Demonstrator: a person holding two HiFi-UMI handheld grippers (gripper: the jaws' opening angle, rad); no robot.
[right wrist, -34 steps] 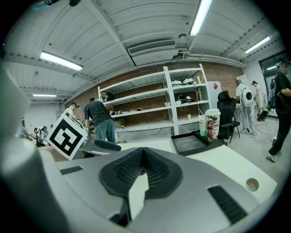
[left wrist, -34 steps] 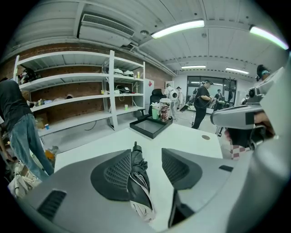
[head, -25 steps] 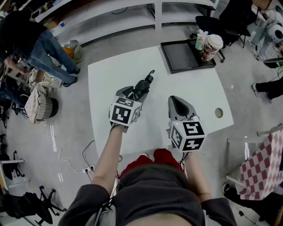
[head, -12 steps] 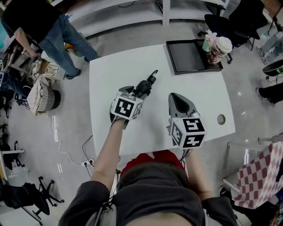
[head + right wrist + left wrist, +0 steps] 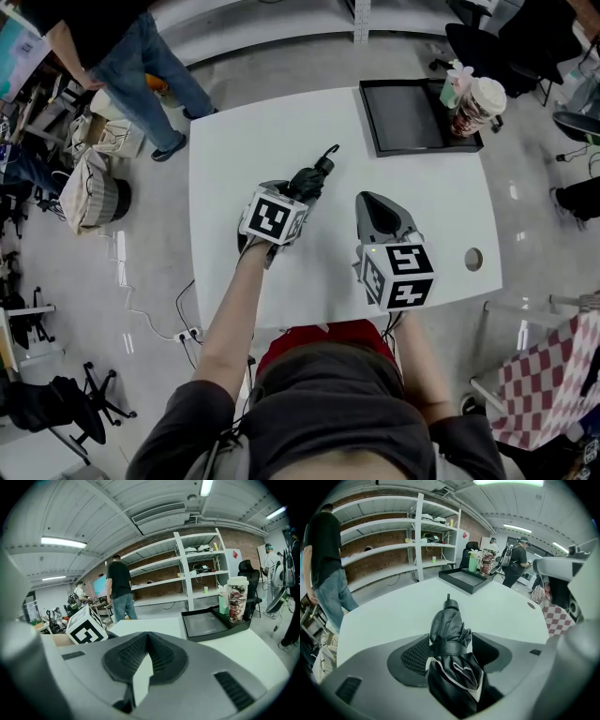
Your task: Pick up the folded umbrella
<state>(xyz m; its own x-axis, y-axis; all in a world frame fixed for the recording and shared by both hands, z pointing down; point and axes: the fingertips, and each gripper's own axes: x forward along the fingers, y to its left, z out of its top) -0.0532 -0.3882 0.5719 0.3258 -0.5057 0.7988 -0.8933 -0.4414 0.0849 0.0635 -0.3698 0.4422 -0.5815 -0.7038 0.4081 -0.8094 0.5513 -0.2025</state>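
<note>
Approach for grasping: left tool [image 5: 451, 639], jaws wide and just opened further, straddles the folded umbrella [image 5: 447, 620], which lies on the bench [image 5: 412, 197] between them, not yet pinched. Centre the strapped bundle between the pads, then close firmly. Right tool [image 5: 146, 637] is closed and empty.

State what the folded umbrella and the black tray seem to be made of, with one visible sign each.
Folded umbrella: likely black synthetic fabric, slight sheen; it creases and bunches under its strap.
Tray: probably matte black plastic; rigid, raised rim, no glare.
</note>
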